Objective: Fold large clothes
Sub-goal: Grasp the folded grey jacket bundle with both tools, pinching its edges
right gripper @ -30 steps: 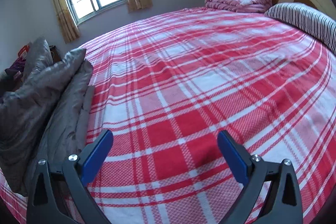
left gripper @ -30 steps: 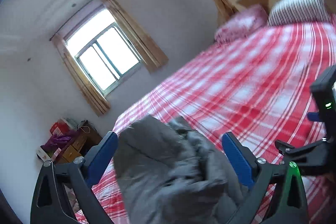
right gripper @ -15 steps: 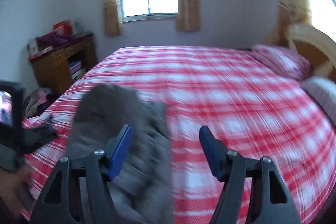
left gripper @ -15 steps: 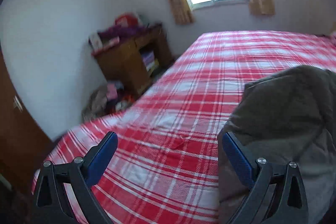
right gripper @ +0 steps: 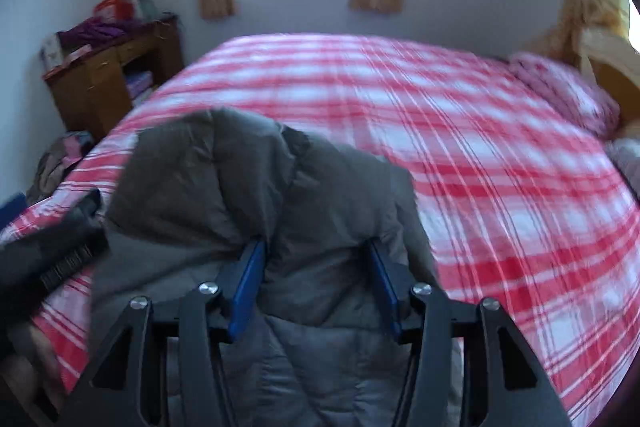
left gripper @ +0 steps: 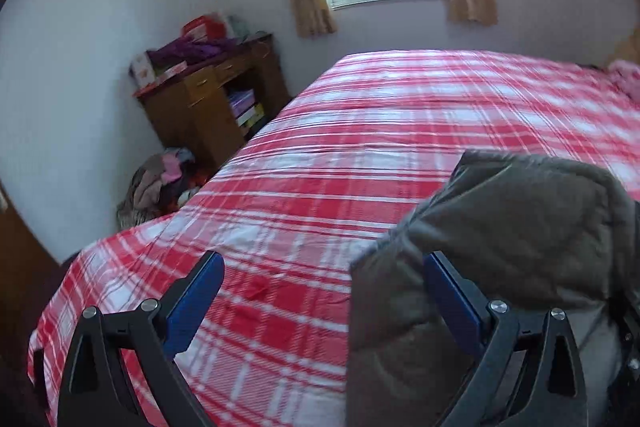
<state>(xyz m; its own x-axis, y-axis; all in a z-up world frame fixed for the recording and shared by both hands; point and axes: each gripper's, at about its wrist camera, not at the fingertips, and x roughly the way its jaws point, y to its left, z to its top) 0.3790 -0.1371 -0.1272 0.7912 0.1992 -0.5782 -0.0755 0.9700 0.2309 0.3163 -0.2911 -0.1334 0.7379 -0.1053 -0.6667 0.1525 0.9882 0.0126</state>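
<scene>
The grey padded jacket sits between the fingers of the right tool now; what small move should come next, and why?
Probably close the right tool on the grey padded jacket. Its blue fingers stand on both sides of a bunched ridge of the fabric but appear not yet pressed together. The left tool is wide open over the plaid bed sheet, at the jacket's edge, so nothing seems to hold the jacket firmly.

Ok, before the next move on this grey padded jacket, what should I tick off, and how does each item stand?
1. Right gripper around a bunch of the grey padded jacket: ok.
2. Its jaws fully clamped on the fabric: cannot tell.
3. Left gripper on the jacket: not ok; open, only its right finger is against the fabric edge.
4. Jacket flat and spread: not ok, heaped.
5. Red plaid bedspread bare beyond the jacket: ok.
6. Image sharpness: not ok, right wrist view is blurred.
</scene>
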